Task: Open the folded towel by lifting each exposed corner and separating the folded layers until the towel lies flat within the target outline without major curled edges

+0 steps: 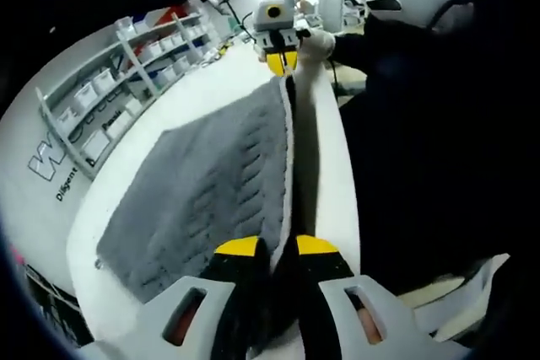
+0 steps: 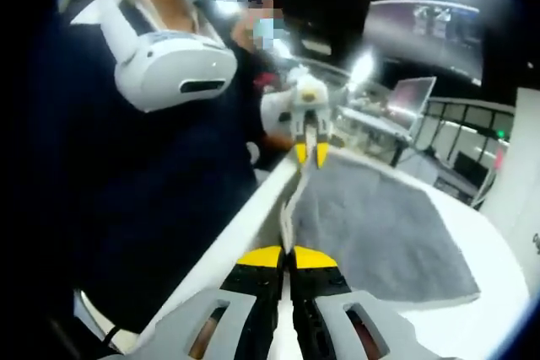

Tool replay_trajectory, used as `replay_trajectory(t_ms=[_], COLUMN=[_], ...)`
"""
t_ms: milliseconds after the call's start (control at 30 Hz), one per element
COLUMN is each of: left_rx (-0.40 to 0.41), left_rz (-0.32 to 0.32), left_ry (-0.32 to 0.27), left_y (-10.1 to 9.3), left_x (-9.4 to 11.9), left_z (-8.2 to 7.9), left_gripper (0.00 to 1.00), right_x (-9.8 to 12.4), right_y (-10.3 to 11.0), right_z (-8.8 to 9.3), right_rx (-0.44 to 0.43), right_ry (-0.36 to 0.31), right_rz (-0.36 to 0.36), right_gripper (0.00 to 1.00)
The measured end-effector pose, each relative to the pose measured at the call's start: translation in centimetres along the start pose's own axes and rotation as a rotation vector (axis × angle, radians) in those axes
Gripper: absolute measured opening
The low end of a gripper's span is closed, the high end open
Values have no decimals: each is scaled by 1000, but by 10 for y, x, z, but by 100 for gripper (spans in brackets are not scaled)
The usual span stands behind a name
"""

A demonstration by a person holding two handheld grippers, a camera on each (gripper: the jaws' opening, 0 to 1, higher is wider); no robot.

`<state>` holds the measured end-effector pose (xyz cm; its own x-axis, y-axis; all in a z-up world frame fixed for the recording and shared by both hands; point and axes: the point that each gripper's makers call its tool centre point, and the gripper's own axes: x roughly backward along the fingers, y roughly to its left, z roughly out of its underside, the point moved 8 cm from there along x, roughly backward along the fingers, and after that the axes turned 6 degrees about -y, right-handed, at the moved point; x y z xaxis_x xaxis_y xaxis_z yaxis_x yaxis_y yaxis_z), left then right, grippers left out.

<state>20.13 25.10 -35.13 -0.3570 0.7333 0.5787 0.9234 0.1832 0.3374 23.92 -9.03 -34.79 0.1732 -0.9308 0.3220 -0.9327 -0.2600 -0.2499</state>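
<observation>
The grey ribbed terry towel (image 1: 202,191) lies spread across the white tabletop (image 1: 110,200), with its near long edge lifted off the surface and pulled taut between the two tools. In the left gripper view the left gripper (image 1: 277,248), yellow-tipped with grey fingers, is clenched on that edge, and the right gripper (image 1: 281,61) pinches the far end of it. In the right gripper view the right gripper (image 2: 286,253) is clamped on the same hem (image 2: 287,212), which runs straight away to the left gripper (image 2: 310,154). The person in dark clothing (image 2: 160,200) stands against the table, a white headset (image 2: 173,69) hanging at the chest. White shelves with bins (image 1: 118,90) line the far wall
</observation>
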Motion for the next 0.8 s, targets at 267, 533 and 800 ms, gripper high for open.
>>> replay_trajectory(t_ms=[267,533,800], left_rx=[64,38,-23], left_rz=[31,43,22], left_ry=[-9,-18,-80], left_y=[0,-1,-1], left_x=[1,2,5], left_z=[4,6,3], left_gripper=[6,6,12], right_x=[-3,-12,-3], right_y=[7,14,17], right_z=[7,11,3], right_rx=[-24,-47,-35], right_ry=[34,70,-3], right_rz=[-18,-71,-88], right_gripper=[0,0,1])
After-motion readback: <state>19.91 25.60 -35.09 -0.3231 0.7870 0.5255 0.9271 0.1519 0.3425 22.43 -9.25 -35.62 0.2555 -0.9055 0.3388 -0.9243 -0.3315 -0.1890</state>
